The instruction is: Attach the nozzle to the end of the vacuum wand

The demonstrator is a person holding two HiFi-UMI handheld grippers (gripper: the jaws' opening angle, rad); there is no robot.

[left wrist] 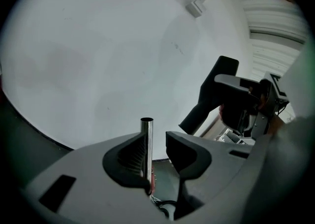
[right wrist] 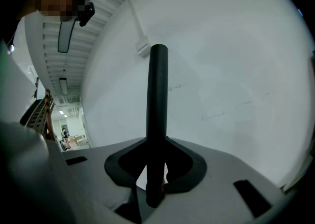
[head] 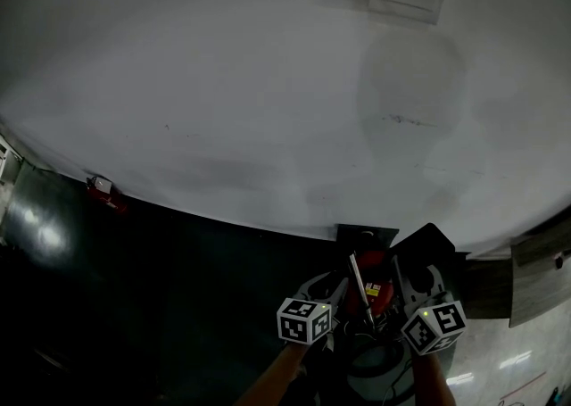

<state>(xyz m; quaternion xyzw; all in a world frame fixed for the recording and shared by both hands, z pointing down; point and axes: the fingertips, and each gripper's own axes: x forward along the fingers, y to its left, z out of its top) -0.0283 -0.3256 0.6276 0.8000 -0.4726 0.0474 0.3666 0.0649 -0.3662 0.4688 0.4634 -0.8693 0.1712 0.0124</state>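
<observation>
White wall [head: 268, 83] fills the head view from 9 through 12 to 3 o'clock. Both grippers sit low, at about 5 o'clock.

Vacuum [head: 375, 275]: red body between the two grippers, partly hidden by them.

Nozzle [right wrist: 157, 119]: long black piece. The right gripper [right wrist: 156, 169] is clamped on its lower part, and its long axis runs 6 to 12 in the right gripper view. In the left gripper view it leans, with the low end at 7 and the high end at 1. I cannot tell which end carries the socket.

Wand [left wrist: 146, 144]: thin metal tube with its open end up and its axis running 6 to 12 in the left gripper view. It stands between the jaws of the left gripper [left wrist: 158, 155] and lies against the left pad. A gap shows to the right pad, so the jaws are apart and not clamped.

Key relation: seen from the wand's open end, the nozzle lies at about 2 o'clock, near but apart, and the two axes are not in line. The right gripper is the one carrying the nozzle.

Judgement: the nozzle is not yet attached. The next move needs the nozzle tipped into line with the wand and brought towards 8 o'clock onto the open end. With the left jaws open, the wand may shift under the push.
</observation>
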